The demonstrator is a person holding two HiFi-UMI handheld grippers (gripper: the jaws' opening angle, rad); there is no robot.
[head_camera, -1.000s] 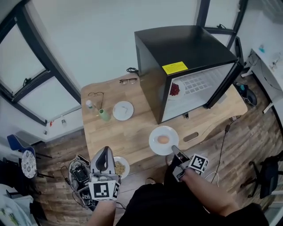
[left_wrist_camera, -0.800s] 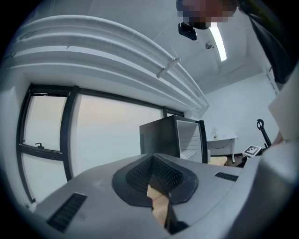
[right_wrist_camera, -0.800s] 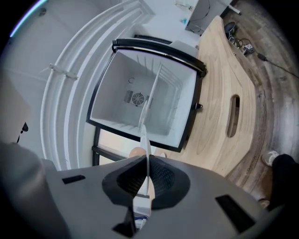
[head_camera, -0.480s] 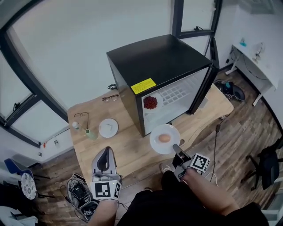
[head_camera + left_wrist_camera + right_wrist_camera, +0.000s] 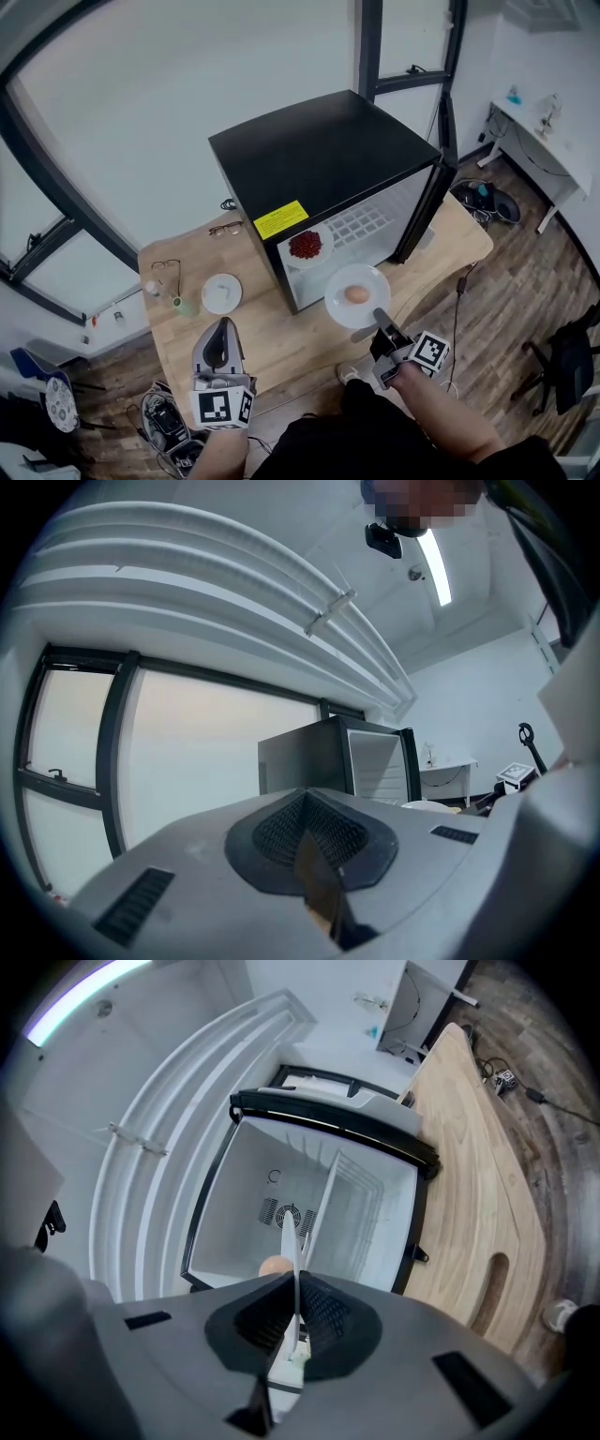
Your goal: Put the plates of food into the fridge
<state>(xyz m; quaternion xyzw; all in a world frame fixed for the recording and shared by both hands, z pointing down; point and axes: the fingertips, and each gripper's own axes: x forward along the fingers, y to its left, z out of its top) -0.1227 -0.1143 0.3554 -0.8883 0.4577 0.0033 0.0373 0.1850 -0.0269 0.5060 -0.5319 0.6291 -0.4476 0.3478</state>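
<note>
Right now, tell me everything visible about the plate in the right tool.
The plate is round, white and glossy, likely ceramic, carrying one brownish egg-like item at its centre. The right tool is shut on its near rim, holding it roughly level in the air just before the open fridge.

on the wooden table [image 5: 281, 328], a pair of glasses [image 5: 225, 228] lies at eleven o'clock and a second pair [image 5: 166, 268] at nine o'clock, a green bottle [image 5: 184, 306] just beside it. off the table at two o'clock stands a white desk [image 5: 544, 141].
</note>
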